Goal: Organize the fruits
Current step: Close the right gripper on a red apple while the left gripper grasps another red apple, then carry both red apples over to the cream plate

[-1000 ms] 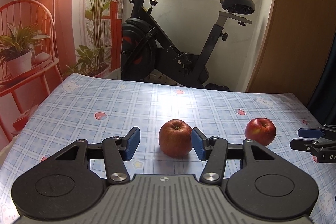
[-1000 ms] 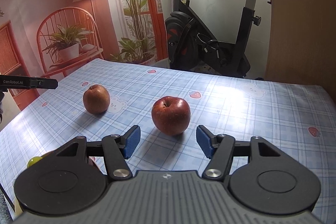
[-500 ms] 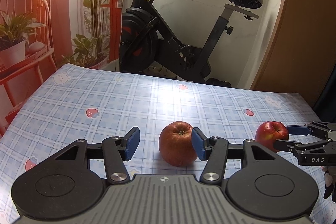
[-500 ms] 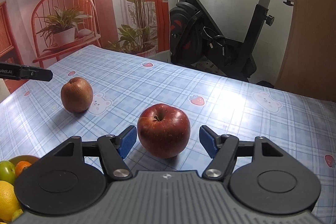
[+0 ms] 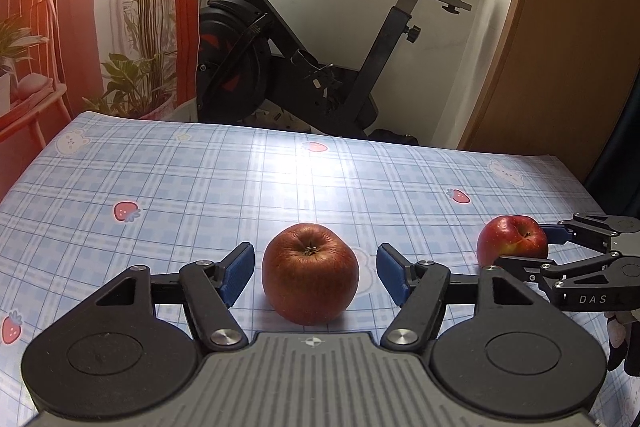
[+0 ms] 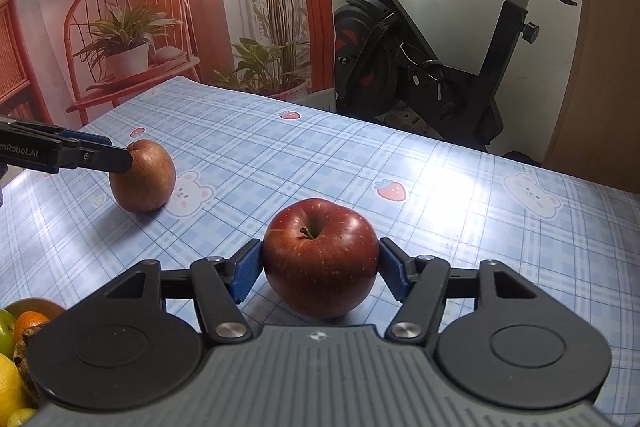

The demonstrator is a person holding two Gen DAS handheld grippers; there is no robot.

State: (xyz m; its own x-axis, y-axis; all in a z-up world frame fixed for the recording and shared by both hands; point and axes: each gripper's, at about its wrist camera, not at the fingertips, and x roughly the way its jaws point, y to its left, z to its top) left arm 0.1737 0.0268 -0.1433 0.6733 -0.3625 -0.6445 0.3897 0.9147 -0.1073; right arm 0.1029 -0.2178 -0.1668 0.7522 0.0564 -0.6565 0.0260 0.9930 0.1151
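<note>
Left gripper [image 5: 315,270] opening around a dull russet apple [image 5: 310,273], right gripper [image 6: 321,269] closing on a glossy red apple [image 6: 321,257], both on a glossy plaid tablecloth [image 5: 200,187] before an exercise bike [image 5: 304,63]

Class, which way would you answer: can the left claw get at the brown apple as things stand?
Probably yes. The brown apple sits between the left claw's opening fingers, with gaps on both sides and nothing blocking it on the table.

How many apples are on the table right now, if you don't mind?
2: a russet apple between the left gripper's fingers, and a redder apple between the right gripper's.
</note>
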